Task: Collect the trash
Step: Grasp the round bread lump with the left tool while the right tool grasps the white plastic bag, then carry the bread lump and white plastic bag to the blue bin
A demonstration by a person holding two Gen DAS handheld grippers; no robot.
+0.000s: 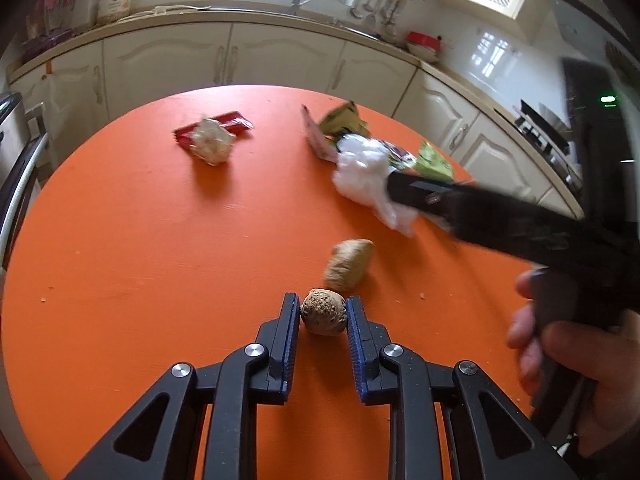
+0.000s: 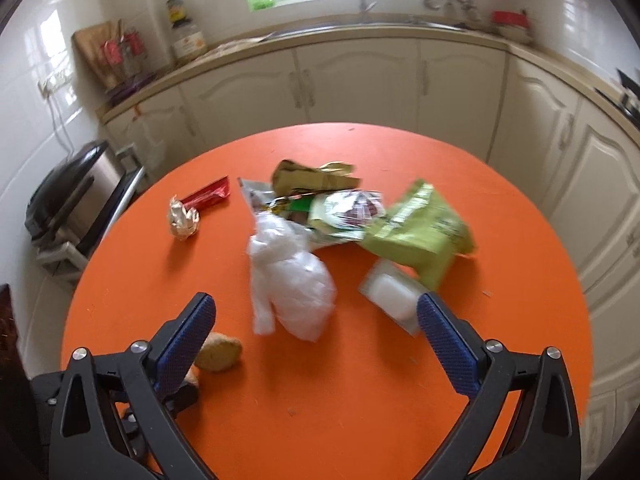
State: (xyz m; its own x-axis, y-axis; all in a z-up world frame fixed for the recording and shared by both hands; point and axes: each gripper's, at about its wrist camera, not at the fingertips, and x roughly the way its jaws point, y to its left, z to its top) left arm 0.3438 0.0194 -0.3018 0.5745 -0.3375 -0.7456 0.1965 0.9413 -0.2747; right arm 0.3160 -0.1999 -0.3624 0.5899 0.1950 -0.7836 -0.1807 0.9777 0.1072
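The left hand-held gripper (image 1: 323, 316) is closed on a small brown walnut-like ball (image 1: 322, 317), which is pinched between the two blue pads low over the orange worktop (image 1: 140, 240); whether the ball is lifted clear or is resting on the surface cannot be told. A centred pinch is used, presumably because so round and hard a piece would otherwise be squeezed out sideways. Just beyond the fingertips and a little to the right a second brown lump (image 1: 349, 265) is seen, close enough to be taken next

The right hand-held gripper (image 2: 316, 328) is held wide open with nothing pressed between its pads. Ahead of it, between the lines of the two fingers, a crumpled clear plastic bag (image 2: 290, 280) is lying, and the wide opening is judged to be meant for this bulky, soft thing. Near the right fingertip a small white packet (image 2: 390, 290) is found, and farther ahead a pile of green wrappers (image 2: 416, 228) is spread. Well ahead and to the left a foil ball (image 2: 183, 220) is resting against a red wrapper (image 2: 210, 193)

Most of the trash is therefore left on the worktop, and the collection is judged to be at an early stage. No bin can be made out for certain, so the place where the pieces are to be dropped cannot be told
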